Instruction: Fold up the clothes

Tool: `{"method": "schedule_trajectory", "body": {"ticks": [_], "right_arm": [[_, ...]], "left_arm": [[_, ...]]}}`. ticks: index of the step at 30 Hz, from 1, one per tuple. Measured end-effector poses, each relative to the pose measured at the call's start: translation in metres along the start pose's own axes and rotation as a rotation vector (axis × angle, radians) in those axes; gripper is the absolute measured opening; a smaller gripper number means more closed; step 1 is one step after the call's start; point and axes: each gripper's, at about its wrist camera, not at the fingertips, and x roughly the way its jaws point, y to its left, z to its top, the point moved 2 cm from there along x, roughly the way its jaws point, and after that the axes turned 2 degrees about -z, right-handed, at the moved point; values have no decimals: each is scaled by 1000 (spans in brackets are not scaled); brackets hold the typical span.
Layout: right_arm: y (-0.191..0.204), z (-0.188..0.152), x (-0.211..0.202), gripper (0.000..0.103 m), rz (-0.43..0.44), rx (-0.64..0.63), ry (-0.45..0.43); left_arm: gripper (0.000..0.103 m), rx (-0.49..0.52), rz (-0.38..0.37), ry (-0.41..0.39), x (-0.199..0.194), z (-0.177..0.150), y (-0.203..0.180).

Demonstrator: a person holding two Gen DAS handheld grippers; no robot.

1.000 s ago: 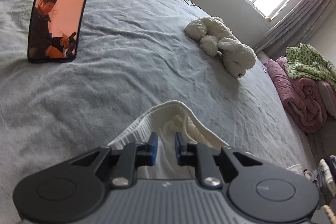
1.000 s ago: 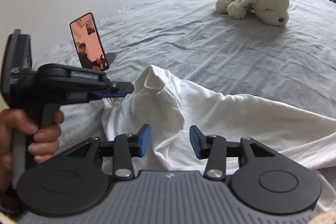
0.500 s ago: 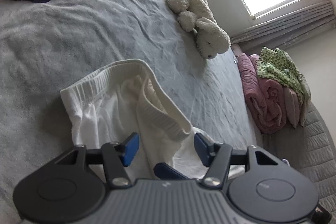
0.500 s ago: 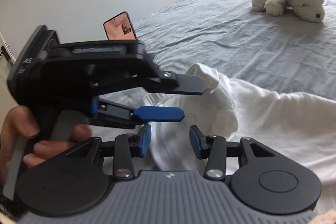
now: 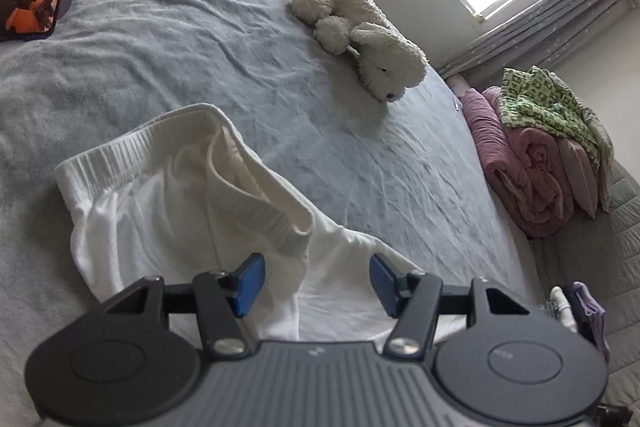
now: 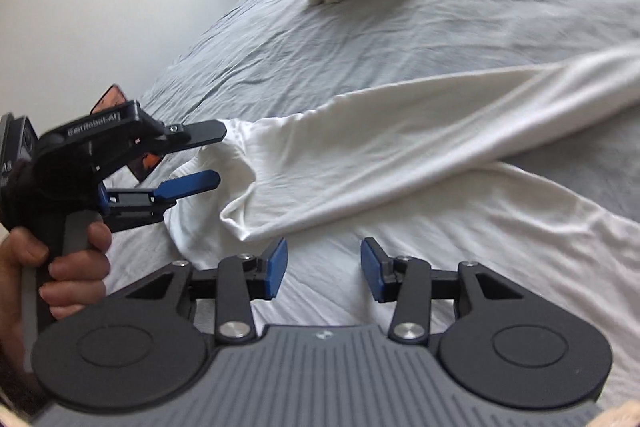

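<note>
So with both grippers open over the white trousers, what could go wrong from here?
1. The waistband lies bunched and gaping, so a fold now may lock in wrinkles.
2. One leg lies across the other; a grab could catch both layers.
3. The left gripper and right gripper are close and might collide.

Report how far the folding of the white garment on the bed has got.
Barely begun. Done: white garment lies on the bed, waistband end bunched, a long part stretched out, no neat fold visible. In hand: nothing; left claw and right claw are open above the cloth. Left: all the folding.
</note>
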Motion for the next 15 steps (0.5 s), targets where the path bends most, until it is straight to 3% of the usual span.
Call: {"method": "schedule_trajectory", "body": {"ticks": [10, 15], "right_arm": [[-24, 3, 7, 45, 109, 222, -107], [-28, 16, 15, 45, 110, 270, -117]], "left_arm": [[59, 62, 98, -92, 9, -9, -5], [59, 51, 140, -113, 16, -8, -10]]}}
